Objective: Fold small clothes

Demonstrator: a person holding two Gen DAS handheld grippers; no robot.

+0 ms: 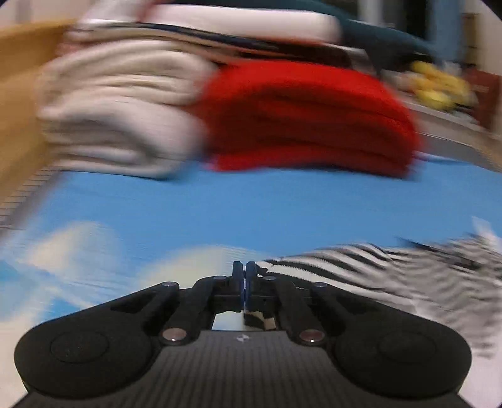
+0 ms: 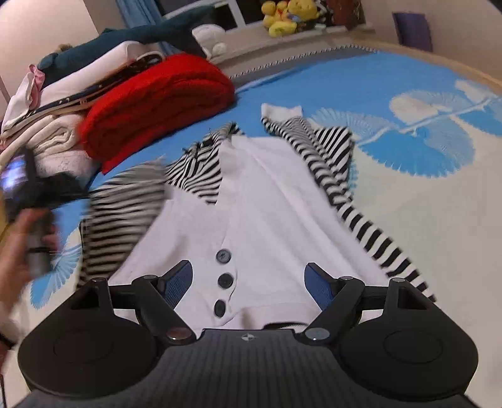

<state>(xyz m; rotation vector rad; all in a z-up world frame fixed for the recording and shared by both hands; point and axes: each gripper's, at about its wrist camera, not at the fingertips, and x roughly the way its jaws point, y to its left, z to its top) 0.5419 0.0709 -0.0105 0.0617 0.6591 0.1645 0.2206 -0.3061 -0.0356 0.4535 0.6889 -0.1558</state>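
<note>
A small garment with a white buttoned front (image 2: 260,201) and black-and-white striped sleeves (image 2: 332,157) lies on a blue and white mat (image 2: 423,188). My right gripper (image 2: 249,282) is open just above its lower edge, with three dark buttons (image 2: 226,280) between the fingers. My left gripper (image 1: 243,273) is shut on the striped sleeve (image 1: 360,263), which trails to its right. In the right wrist view the left gripper (image 2: 31,201) is blurred at the far left, beside the lifted striped sleeve (image 2: 125,207).
A folded red knit (image 2: 157,100) and a stack of folded white and cream clothes (image 2: 53,135) lie at the mat's far left corner. Yellow soft toys (image 2: 285,15) sit on a ledge behind. A wooden edge (image 1: 18,94) stands to the left.
</note>
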